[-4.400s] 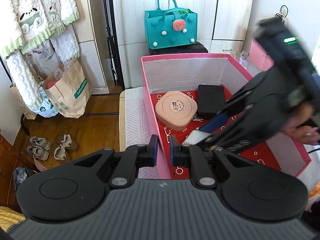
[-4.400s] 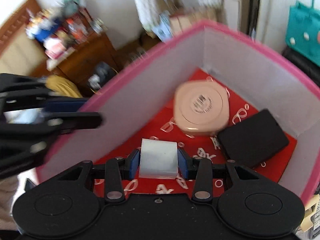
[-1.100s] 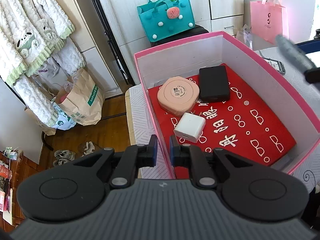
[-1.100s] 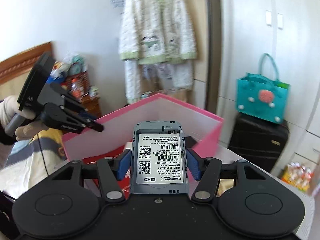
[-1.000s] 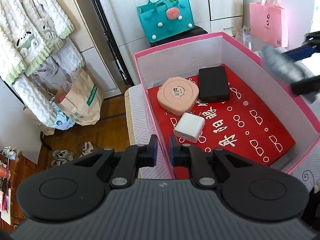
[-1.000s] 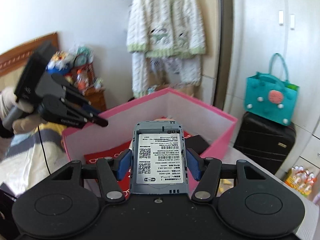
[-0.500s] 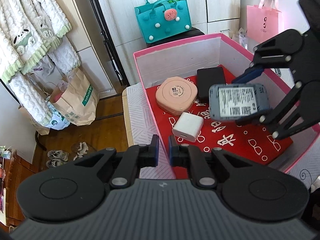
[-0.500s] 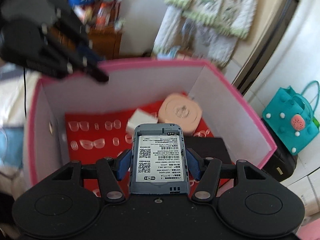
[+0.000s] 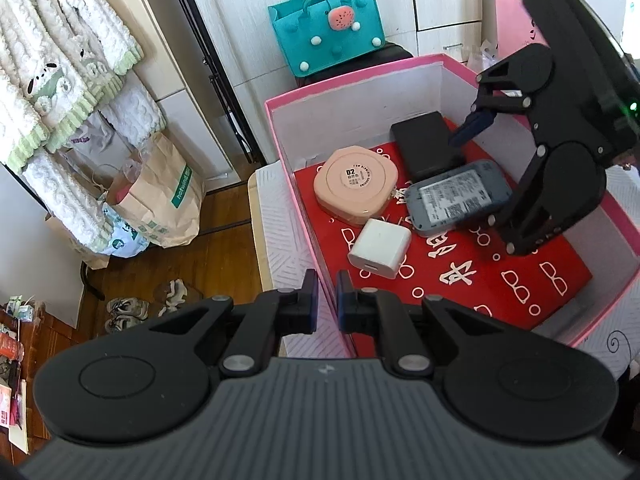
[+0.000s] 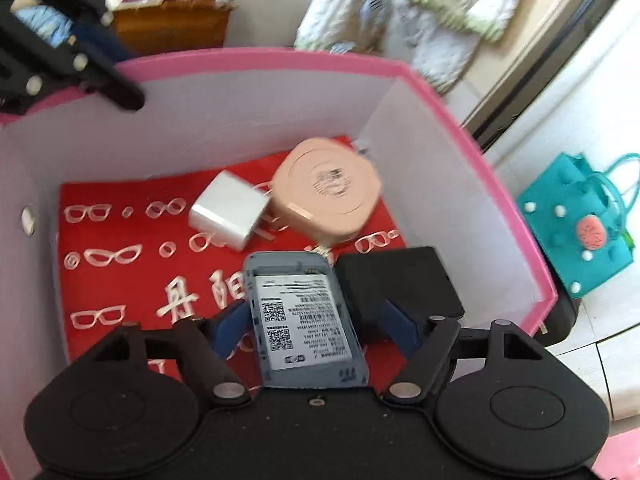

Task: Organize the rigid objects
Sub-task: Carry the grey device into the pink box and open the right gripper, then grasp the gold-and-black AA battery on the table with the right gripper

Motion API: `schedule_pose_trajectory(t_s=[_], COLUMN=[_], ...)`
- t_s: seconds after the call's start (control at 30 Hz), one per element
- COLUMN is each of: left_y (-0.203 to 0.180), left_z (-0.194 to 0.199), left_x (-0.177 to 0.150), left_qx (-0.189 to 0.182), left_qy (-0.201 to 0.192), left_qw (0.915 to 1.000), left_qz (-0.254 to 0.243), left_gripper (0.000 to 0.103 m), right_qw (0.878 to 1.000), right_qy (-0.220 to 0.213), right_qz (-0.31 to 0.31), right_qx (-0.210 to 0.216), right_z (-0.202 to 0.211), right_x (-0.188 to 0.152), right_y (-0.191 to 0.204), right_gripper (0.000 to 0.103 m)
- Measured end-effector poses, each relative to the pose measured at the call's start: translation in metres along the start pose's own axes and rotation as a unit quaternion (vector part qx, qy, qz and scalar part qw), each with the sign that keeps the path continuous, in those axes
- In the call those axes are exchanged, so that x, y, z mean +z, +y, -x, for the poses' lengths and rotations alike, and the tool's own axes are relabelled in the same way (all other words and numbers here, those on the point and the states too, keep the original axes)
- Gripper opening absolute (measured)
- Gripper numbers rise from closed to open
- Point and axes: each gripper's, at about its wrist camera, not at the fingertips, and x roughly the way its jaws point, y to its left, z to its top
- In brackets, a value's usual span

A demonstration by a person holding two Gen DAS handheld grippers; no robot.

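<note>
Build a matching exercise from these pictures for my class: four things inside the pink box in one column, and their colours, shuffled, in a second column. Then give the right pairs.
Things in the pink box:
1. rounded case
2. charger cube
3. flat rectangular block
4. labelled device between the fingers of the right gripper, whose jaws have just been opening

Colours:
A. black
B. grey-blue
C. peach
D. white

Pairs: 1-C, 2-D, 3-A, 4-B
</note>
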Motion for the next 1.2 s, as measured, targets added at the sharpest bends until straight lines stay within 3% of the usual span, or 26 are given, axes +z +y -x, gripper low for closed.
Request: schedule_pose_trajectory(t_s=[0.17, 0.27, 0.43, 0.77, 0.9, 1.03, 1.1, 1.17, 1.2], left_y=[-0.003, -0.005, 0.000, -0.001, 0.002, 0.004, 0.004, 0.004, 0.004], left_z=[0.000, 0.000, 0.000, 0.000, 0.000, -0.003, -0.005, -0.006, -0.006], left_x=[0.000, 0.001, 0.002, 0.000, -0.001, -0.001, -0.001, -0.002, -0.002], left_qx=[0.005, 0.010, 0.004, 0.007, 0.004, -0.003, -0.003, -0.004, -0.005], left_qy=[0.006, 0.007, 0.007, 0.006, 0.003, 0.005, 0.006, 0.004, 0.004], left_qw=[1.0000, 0.9999, 0.9996, 0.9981, 0.9974, 0.9970, 0.9971, 0.9968, 0.9968], left_qz=[0.000, 0.002, 0.029, 0.061, 0.072, 0.077, 0.076, 0.080, 0.079], left_gripper=[0.008, 0.008, 0.008, 0.009, 0.009, 0.009, 0.009, 0.009, 0.009], right_qw=[0.993, 0.974, 0.951, 0.940, 0.904, 0.901, 0.896, 0.897, 0.898], right_qy=[-0.099, -0.194, -0.254, -0.229, -0.301, -0.259, -0.234, -0.213, -0.207], right_qz=[-0.069, -0.119, -0.172, -0.244, -0.280, -0.327, -0.364, -0.380, -0.381], right_qx=[-0.002, -0.005, -0.043, -0.065, -0.113, -0.121, -0.101, -0.076, -0.075], right_z=[0.043, 0.086, 0.131, 0.133, 0.116, 0.097, 0.086, 0.077, 0.075], right_x=[-0.019, -0.041, -0.080, -0.154, -0.187, -0.194, -0.198, -0.199, -0.199], right_y=[-0.004, -0.004, -0.001, 0.025, 0.045, 0.048, 0.043, 0.040, 0.041], right_gripper=[0.078, 0.082, 0.093, 0.095, 0.095, 0.095, 0.086, 0.067, 0.064])
